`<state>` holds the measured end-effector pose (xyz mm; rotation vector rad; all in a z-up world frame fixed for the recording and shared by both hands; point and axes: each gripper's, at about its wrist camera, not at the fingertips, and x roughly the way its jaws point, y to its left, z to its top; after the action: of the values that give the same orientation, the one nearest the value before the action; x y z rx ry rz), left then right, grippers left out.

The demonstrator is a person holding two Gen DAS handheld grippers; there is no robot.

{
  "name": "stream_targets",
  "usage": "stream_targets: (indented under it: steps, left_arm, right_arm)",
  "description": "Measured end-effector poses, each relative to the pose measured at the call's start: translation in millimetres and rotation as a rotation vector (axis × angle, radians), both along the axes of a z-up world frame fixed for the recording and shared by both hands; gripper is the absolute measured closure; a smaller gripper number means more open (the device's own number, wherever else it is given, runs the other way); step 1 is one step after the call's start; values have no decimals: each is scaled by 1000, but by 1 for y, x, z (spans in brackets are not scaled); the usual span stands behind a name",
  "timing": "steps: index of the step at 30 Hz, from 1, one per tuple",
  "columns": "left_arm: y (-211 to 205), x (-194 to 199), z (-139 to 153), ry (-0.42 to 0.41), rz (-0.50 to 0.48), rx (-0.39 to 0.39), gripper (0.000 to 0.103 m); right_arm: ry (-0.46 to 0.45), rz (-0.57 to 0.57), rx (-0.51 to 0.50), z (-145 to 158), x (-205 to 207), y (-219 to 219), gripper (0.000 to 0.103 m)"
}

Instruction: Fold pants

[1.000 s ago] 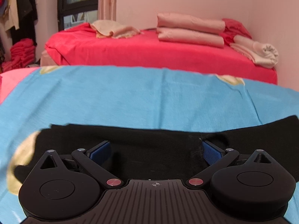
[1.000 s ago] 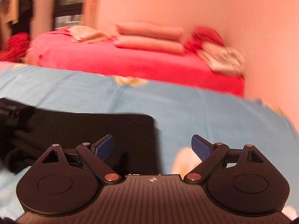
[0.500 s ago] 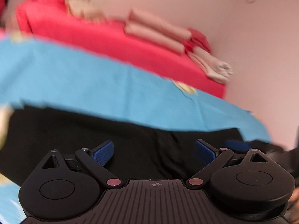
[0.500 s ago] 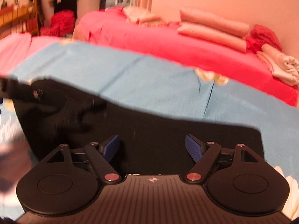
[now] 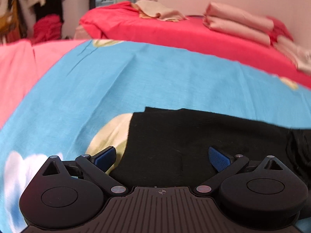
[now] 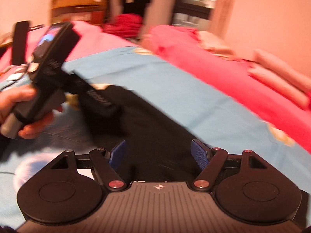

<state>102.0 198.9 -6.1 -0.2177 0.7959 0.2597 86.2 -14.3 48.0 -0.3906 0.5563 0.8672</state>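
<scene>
Black fabric pants (image 5: 194,145) lie flat on blue cartoon-print bedsheet (image 5: 136,81). Left hand-held gripper (image 5: 162,156) & right hand-held gripper (image 6: 158,154) both hover w/ jaws wide, nothing gripped; right's just narrowed slightly.

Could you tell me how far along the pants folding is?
Done: the black pants lie flat on the blue sheet. In hand: both tongs, left and right, stand open over the cloth, gripping nothing; the right has just been closing. Left: grasping and further folding.
</scene>
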Motion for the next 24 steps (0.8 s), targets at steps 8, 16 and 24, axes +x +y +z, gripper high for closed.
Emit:
stream_targets:
  steps: [8, 16, 24]
  left_arm:
    - [14, -21, 6, -75, 115, 42, 0]
    - [30, -22, 4, -53, 221, 52, 0]
    - [48, -26, 1, -12, 325, 57, 0]
  right_arm:
    - [209, -68, 48, -17, 50, 42, 44]
    - [158, -209, 1, -25, 83, 81, 39]
    - [-18, -82, -22, -8, 13, 77, 19]
